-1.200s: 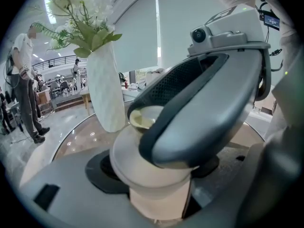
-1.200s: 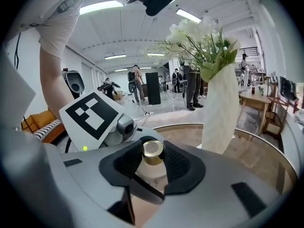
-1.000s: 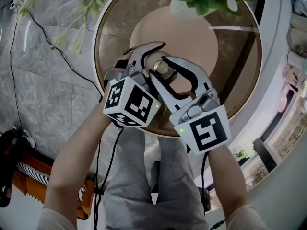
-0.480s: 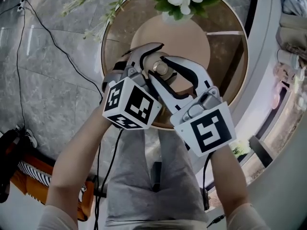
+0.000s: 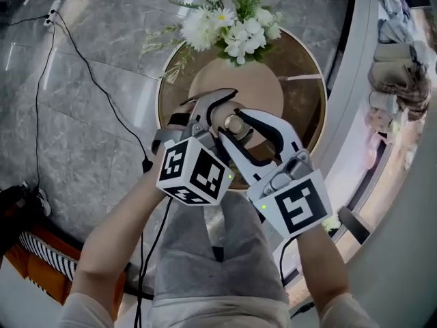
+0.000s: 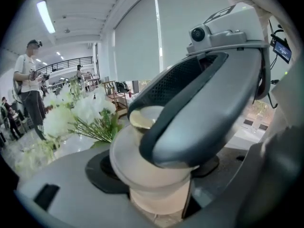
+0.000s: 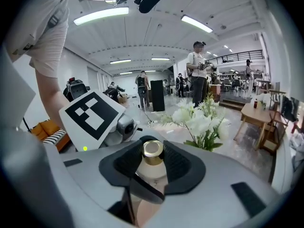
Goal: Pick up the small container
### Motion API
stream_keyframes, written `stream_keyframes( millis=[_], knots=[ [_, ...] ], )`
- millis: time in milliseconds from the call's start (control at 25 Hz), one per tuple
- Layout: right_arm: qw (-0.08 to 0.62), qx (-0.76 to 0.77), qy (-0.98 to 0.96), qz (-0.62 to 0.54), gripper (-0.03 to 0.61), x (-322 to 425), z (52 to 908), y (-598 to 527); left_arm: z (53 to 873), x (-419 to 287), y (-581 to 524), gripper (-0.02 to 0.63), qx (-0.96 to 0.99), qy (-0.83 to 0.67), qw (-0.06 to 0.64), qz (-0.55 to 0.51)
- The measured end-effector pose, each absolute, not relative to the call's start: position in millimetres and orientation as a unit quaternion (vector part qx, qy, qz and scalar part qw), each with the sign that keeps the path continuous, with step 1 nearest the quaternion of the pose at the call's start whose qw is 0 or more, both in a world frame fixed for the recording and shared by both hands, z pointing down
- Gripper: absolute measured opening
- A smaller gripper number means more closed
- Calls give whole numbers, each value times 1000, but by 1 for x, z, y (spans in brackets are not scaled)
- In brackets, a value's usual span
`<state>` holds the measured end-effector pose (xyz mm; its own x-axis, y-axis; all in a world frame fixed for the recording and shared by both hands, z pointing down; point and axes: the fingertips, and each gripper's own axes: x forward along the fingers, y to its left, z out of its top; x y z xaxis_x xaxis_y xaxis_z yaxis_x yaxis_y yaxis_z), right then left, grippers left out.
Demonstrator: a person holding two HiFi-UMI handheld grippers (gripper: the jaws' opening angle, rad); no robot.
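Two grippers, one container, and both have hold of it. The left gripper (image 5: 220,112) comes in from one side and the right gripper (image 5: 240,134) from the other, their jaws crossing around the same little bottle.

Look along the right gripper: the container (image 7: 153,170), cream with a gold cap (image 7: 153,148), stands upright between the dark pads (image 7: 183,166). Both pads press against it, so that claw is clenched on it. Along the left one it's the same story. The pale body fills the gap between its jaws, gripped on both sides, and the right gripper's dark-lined jaw arches across in front.

From above, only the gold cap peeps out between the crossed jaws. The container hangs over the pale disc (image 5: 266,91) in the middle of the round brown table (image 5: 307,108), on the near side of the white flowers (image 5: 232,26). How far off the top it is, I can't tell from above, though the blossoms sit about level with it in both gripper views.

Both marker cubes (image 5: 194,173) face up. A black cable (image 5: 89,74) snakes across the grey floor (image 5: 68,135) on the left, and people (image 7: 197,72) stand about in the hall beyond the flowers.
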<state>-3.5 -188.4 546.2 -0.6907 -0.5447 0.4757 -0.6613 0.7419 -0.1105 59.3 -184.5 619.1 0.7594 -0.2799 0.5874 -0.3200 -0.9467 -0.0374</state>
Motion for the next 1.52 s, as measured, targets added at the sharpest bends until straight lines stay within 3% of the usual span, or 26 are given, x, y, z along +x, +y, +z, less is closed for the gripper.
stream_keyframes(
  millis=[960,1520],
  knots=[
    [167,336,-923,82,135,-8,247,-158,322,51,-164,347,932,-182,-26,312],
    [154,330,-930,50,135,-19,125,-126,201,41,-137,347,932,-192,-35,306]
  ],
)
